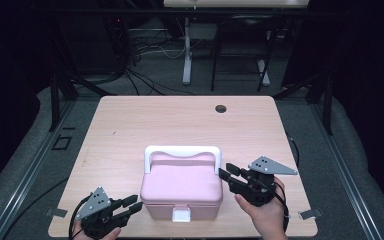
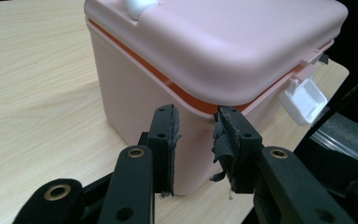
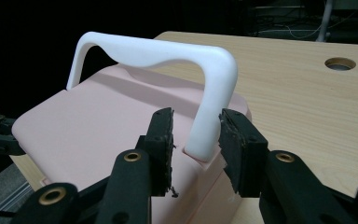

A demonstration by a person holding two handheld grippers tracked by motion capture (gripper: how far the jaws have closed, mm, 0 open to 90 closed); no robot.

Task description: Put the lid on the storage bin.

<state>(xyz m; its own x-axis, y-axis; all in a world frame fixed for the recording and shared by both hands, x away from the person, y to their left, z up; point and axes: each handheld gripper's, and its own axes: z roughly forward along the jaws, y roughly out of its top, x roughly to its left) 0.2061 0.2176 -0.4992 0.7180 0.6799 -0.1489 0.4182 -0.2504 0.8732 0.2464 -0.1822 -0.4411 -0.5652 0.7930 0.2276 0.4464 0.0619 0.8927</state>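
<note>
Your left gripper [image 1: 133, 205] sits at the near left of the table [image 1: 130, 125], just beside the left front corner of the pink box [image 1: 182, 186], with its jaws parted and nothing between them. In the left gripper view, that corner of the box stands directly ahead of the gap between the two jaws [image 2: 196, 140]; the orange seam under the lid [image 2: 223, 42] runs level with the jaw tips, and whether the pads touch the box wall cannot be told. The box rests on the near middle of the table, lid down, with its white latch [image 1: 182, 215] on the front face and its white handle [image 1: 182, 152] raised over the far edge of the lid. Your right gripper [image 1: 228, 172] is at the right side of the box, pointing at the handle's right end. In the right gripper view, the right leg of the handle [image 3: 205, 135] stands between the spread jaws [image 3: 196, 140], apart from both pads, so nothing is clamped.
</note>
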